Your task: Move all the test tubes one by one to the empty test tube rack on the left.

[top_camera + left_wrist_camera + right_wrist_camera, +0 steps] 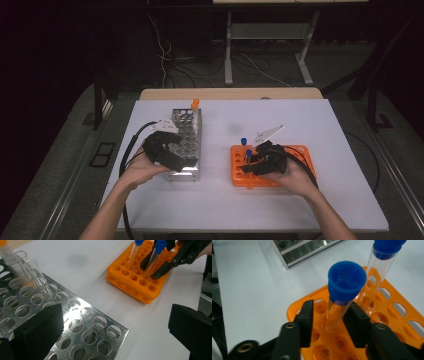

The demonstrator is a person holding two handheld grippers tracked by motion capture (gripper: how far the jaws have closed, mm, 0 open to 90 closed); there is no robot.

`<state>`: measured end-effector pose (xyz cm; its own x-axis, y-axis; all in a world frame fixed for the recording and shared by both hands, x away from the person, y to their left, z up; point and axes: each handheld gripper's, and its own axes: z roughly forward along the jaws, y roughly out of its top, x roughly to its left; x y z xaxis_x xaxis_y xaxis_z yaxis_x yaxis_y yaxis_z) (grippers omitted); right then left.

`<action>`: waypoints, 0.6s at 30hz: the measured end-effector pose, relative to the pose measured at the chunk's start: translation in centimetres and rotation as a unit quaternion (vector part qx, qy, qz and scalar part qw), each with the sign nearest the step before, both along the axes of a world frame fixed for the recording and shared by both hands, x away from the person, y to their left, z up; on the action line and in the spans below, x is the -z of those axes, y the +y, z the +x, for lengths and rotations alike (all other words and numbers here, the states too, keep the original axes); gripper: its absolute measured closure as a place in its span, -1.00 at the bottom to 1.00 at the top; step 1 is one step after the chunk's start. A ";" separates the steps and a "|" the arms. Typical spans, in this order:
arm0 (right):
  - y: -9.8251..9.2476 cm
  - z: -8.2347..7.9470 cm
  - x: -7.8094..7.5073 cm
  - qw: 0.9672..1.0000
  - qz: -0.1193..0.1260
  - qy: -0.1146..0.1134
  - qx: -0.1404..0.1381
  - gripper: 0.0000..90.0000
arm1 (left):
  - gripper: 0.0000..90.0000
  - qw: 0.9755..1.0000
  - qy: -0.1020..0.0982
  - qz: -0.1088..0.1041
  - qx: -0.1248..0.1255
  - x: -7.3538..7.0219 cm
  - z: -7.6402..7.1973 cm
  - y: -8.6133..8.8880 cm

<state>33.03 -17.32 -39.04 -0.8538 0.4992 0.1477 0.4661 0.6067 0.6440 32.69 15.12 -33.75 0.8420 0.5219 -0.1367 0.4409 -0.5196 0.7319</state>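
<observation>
A white table (215,200) is seen from above, with a steel rack (186,142) at the left and an orange rack (239,172) at the right. One orange-capped tube (195,104) is stood at the steel rack's far end. Two blue-capped tubes are stood in the orange rack: a far tube (378,267) and a near tube (340,296).

The left gripper (167,150) is held over the steel rack, its jaws wide apart and empty. The right gripper (331,321) is set around the near tube, a jaw at each side; a thin gap appears to remain, so no firm clamp is judged yet.

The step is probably a grasp and lift. The jaws should be closed squarely below the cap, the far tube should be kept clear, and the lift should be made straight up along the hole.
</observation>
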 end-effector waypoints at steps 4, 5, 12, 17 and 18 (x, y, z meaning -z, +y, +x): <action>0.1 0.0 0.1 1.000 -0.008 -0.006 0.003 0.67 | -1.00 1.000 0.000 0.001 0.001 0.2 -0.1 0.0; 0.1 0.0 0.1 1.000 -0.011 -0.009 0.004 0.68 | -1.00 1.000 0.001 0.000 0.000 0.3 -0.1 -0.1; -0.2 0.0 -0.5 1.000 -0.009 -0.008 0.004 0.68 | -1.00 1.000 0.004 0.002 0.008 0.2 0.0 -0.4; -0.4 0.0 -1.6 1.000 -0.005 -0.013 0.001 0.68 | -1.00 1.000 0.002 0.004 0.015 0.0 0.0 -0.8; -0.5 0.0 -1.8 1.000 -0.005 -0.014 0.000 0.68 | -1.00 1.000 0.002 0.004 0.016 0.0 -0.1 -0.8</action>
<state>33.04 -17.78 -37.24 -0.8572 0.5012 0.1181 0.4481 0.6129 0.6508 32.64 14.28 -33.73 0.8575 0.4963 -0.1356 0.4269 -0.5392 0.7259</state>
